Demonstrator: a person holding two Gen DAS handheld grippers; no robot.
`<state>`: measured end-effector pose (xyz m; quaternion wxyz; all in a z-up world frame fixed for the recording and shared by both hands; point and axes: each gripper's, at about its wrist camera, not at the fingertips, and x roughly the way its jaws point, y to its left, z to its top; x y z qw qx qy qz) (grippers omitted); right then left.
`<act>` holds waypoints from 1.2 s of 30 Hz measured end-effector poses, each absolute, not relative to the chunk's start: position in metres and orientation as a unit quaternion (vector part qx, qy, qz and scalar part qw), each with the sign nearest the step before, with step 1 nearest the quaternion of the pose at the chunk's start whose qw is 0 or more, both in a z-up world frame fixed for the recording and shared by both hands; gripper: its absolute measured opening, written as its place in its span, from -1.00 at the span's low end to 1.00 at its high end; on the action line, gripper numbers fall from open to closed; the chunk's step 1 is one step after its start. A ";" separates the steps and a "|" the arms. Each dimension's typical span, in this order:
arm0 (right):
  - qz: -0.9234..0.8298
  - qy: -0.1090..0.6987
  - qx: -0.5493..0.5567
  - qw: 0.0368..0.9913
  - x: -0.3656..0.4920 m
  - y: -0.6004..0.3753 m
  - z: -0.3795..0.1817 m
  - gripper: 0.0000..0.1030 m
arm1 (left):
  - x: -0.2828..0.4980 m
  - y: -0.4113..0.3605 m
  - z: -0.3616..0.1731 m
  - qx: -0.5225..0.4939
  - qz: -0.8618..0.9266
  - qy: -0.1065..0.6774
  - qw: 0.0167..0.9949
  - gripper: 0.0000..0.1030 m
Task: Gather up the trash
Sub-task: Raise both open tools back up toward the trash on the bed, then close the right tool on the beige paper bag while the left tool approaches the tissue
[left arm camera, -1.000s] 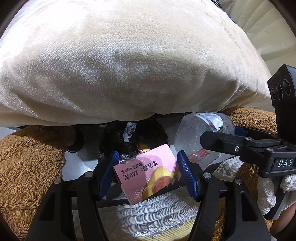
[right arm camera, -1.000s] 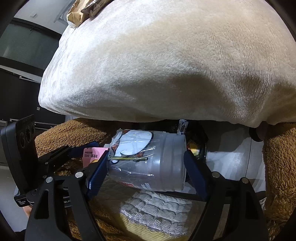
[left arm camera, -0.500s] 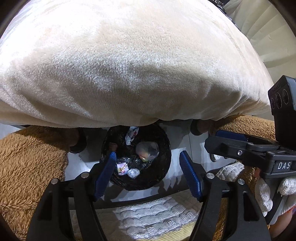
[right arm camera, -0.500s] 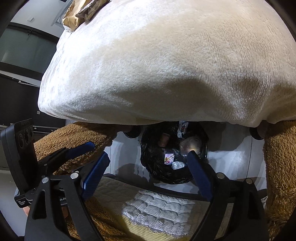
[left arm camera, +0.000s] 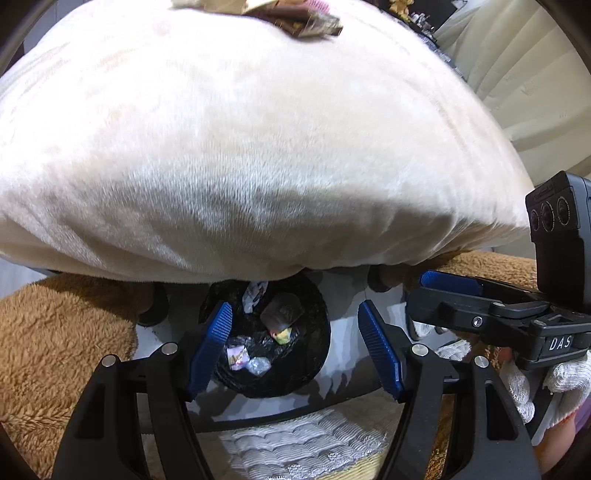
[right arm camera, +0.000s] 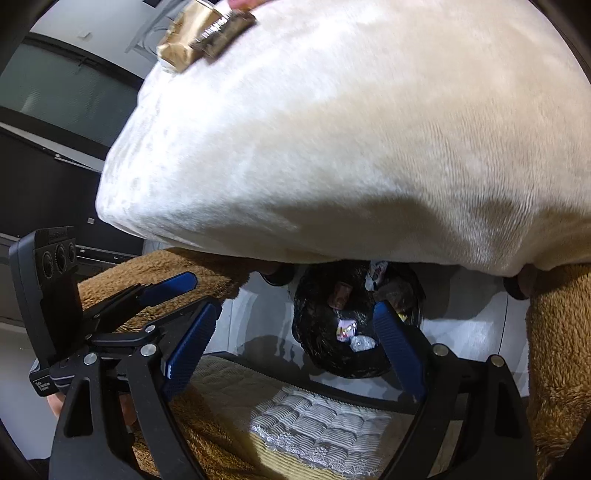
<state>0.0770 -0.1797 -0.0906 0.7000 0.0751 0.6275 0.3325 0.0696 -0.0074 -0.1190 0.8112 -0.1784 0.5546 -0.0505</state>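
Both tools hang released above the black-lined bin (left arm camera: pixel 280 376), left tool (left arm camera: pixel 295 350) and right tool (right arm camera: pixel 291 350) gripping nothing. Trash (left arm camera: pixel 282 314) lies inside the bin (wrappers, crumpled bits). Beyond the bin bulges a cream cushion (left arm camera: pixel 258 155).

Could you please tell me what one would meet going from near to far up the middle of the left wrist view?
White quilted lace-edged mat → black-lined round trash bin → large cream plush cushion → brown foil wrappers on top of it.
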 end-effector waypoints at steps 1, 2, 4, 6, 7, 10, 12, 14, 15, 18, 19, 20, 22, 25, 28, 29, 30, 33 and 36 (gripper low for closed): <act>0.339 0.620 0.075 0.704 0.076 -0.180 -0.087 0.68 | 0.069 -0.007 -0.115 -0.177 -0.052 0.547 0.816 0.34; 0.345 0.611 0.075 0.708 0.076 -0.180 -0.083 0.68 | 0.068 -0.007 -0.111 -0.176 -0.055 0.540 0.821 0.34; 0.357 0.595 0.075 0.716 0.076 -0.181 -0.074 0.68 | 0.068 -0.006 -0.104 -0.176 -0.058 0.528 0.829 0.34; 0.371 0.576 0.076 0.724 0.076 -0.181 -0.065 0.68 | 0.068 -0.005 -0.096 -0.174 -0.061 0.514 0.838 0.34; 0.379 0.566 0.077 0.728 0.076 -0.181 -0.059 0.68 | 0.067 -0.006 -0.094 -0.171 -0.061 0.508 0.842 0.34; 0.398 0.533 0.076 0.743 0.077 -0.183 -0.043 0.68 | 0.066 -0.004 -0.081 -0.162 -0.062 0.485 0.857 0.34; 0.406 0.515 0.076 0.751 0.078 -0.184 -0.034 0.68 | 0.065 -0.001 -0.074 -0.163 -0.061 0.471 0.865 0.34; 0.409 0.500 0.075 0.760 0.081 -0.185 -0.025 0.68 | 0.065 0.005 -0.067 -0.170 -0.061 0.458 0.871 0.34; 0.410 0.492 0.074 0.764 0.083 -0.186 -0.021 0.68 | 0.065 0.007 -0.064 -0.172 -0.060 0.452 0.873 0.33; 0.411 0.476 0.065 0.775 0.089 -0.183 -0.010 0.68 | 0.065 0.016 -0.054 -0.175 -0.057 0.433 0.883 0.34; 0.412 0.471 0.061 0.778 0.092 -0.182 -0.007 0.68 | 0.066 0.019 -0.050 -0.175 -0.058 0.428 0.885 0.34; 0.411 0.466 0.055 0.781 0.095 -0.180 -0.003 0.68 | 0.067 0.021 -0.046 -0.175 -0.057 0.423 0.887 0.34; 0.411 0.458 0.045 0.787 0.101 -0.177 0.003 0.68 | 0.072 0.025 -0.039 -0.173 -0.056 0.414 0.892 0.34; 0.413 0.449 0.038 0.791 0.109 -0.174 0.010 0.68 | 0.074 0.031 -0.029 -0.171 -0.054 0.402 0.898 0.33; 0.415 0.443 0.029 0.794 0.119 -0.166 0.014 0.68 | 0.078 0.038 -0.020 -0.166 -0.051 0.390 0.904 0.34; 0.416 0.440 0.025 0.796 0.121 -0.163 0.015 0.68 | 0.079 0.039 -0.018 -0.165 -0.049 0.387 0.906 0.34; 0.418 0.436 0.021 0.797 0.124 -0.160 0.017 0.68 | 0.079 0.042 -0.015 -0.165 -0.047 0.383 0.908 0.34; 0.422 0.424 0.006 0.802 0.133 -0.148 0.022 0.72 | 0.082 0.053 -0.006 -0.167 -0.040 0.374 0.911 0.34; 0.424 0.418 -0.006 0.803 0.146 -0.136 0.023 0.78 | 0.088 0.064 -0.001 -0.166 -0.028 0.370 0.914 0.43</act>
